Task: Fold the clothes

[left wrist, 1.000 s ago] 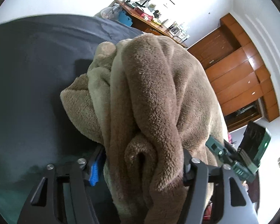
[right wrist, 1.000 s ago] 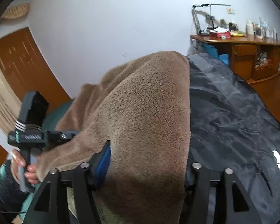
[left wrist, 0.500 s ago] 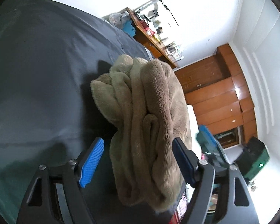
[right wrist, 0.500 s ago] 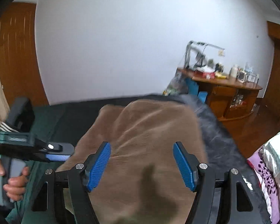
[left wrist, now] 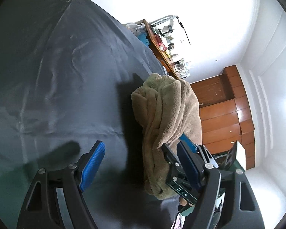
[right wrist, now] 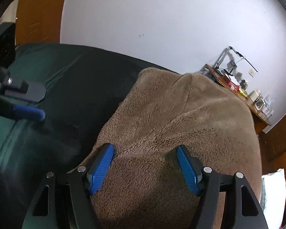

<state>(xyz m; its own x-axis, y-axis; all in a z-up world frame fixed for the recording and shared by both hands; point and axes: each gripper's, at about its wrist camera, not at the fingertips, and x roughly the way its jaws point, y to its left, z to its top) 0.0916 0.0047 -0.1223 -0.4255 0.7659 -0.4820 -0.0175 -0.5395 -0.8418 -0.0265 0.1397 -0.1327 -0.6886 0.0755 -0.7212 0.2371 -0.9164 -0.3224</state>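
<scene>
A brown fleece garment [left wrist: 167, 110], folded into a thick bundle, lies on the dark bed cover [left wrist: 66, 76]. My left gripper [left wrist: 140, 146] is open and empty, drawn back from the bundle's near left side. One blue pad [left wrist: 189, 143] of the right gripper shows at the bundle's near end. In the right wrist view the right gripper [right wrist: 145, 148] stands open just over the fleece [right wrist: 181, 124], its pads spread on the flat top without pinching a fold. The left gripper [right wrist: 36, 103] sits apart at the left over the cover [right wrist: 66, 76].
A cluttered wooden desk [left wrist: 162, 43] [right wrist: 238, 91] stands past the bed's far end. Wooden wardrobes [left wrist: 223, 110] line the wall beyond the garment. A wooden door [right wrist: 38, 19] is behind the bed. A floral cloth [right wrist: 272, 190] shows at the lower right.
Both grippers let go of the fleece and opened. They pulled back, so the bundle now rests on the bed. The left gripper moved off to the bundle's left, and both views rolled.
</scene>
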